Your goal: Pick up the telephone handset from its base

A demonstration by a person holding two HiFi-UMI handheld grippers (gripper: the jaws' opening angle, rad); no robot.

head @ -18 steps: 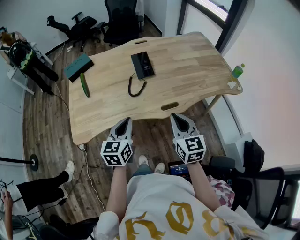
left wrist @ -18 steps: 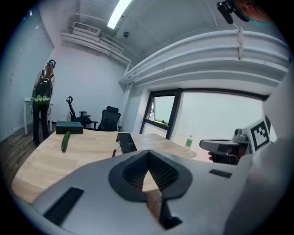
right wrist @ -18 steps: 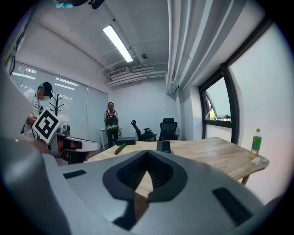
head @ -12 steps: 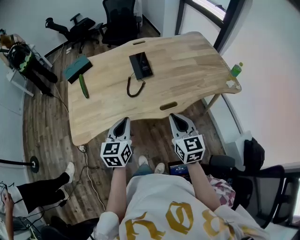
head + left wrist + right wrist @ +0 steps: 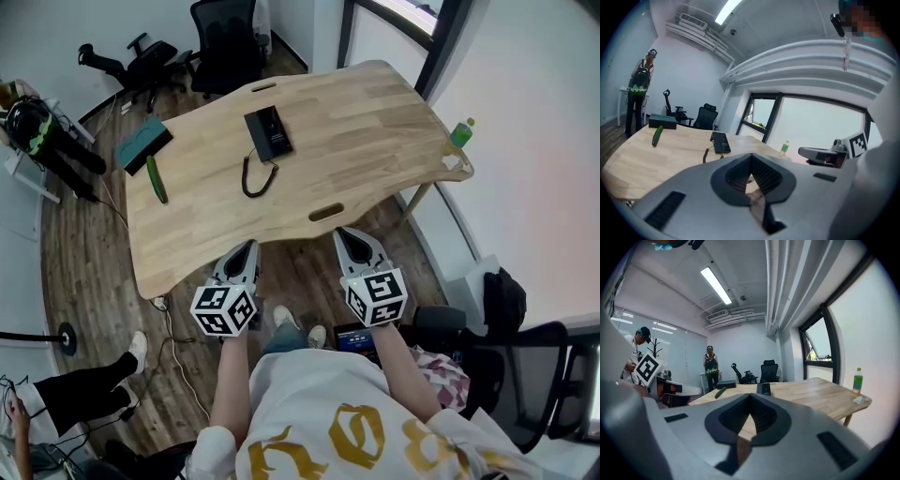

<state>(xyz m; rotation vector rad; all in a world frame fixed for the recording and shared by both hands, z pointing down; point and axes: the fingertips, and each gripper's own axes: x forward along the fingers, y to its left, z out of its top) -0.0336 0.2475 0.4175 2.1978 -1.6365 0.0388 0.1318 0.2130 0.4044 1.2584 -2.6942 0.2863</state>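
Observation:
A black telephone [image 5: 267, 133], its handset resting on the base, lies on the far middle of the wooden table [image 5: 375, 141]. Its coiled cord [image 5: 249, 178] curls toward me. My left gripper [image 5: 246, 249] and right gripper [image 5: 345, 235] hover side by side before the table's near edge, well short of the phone, both shut and empty. In the left gripper view the telephone [image 5: 721, 142] shows beyond the shut left gripper [image 5: 751, 157]. In the right gripper view the telephone [image 5: 765, 388] lies past the shut right gripper [image 5: 750, 400].
A green cucumber [image 5: 156, 178] and a teal box [image 5: 142, 145] lie at the table's left end. A green bottle [image 5: 459, 133] stands at its right corner. Office chairs [image 5: 220, 42] stand behind the table. A person [image 5: 711, 367] stands at the back, and another's legs [image 5: 84, 375] show on the left.
The head view has shifted, so the table sits a little further up and left in the picture. Both grippers stay shut and empty before the near edge.

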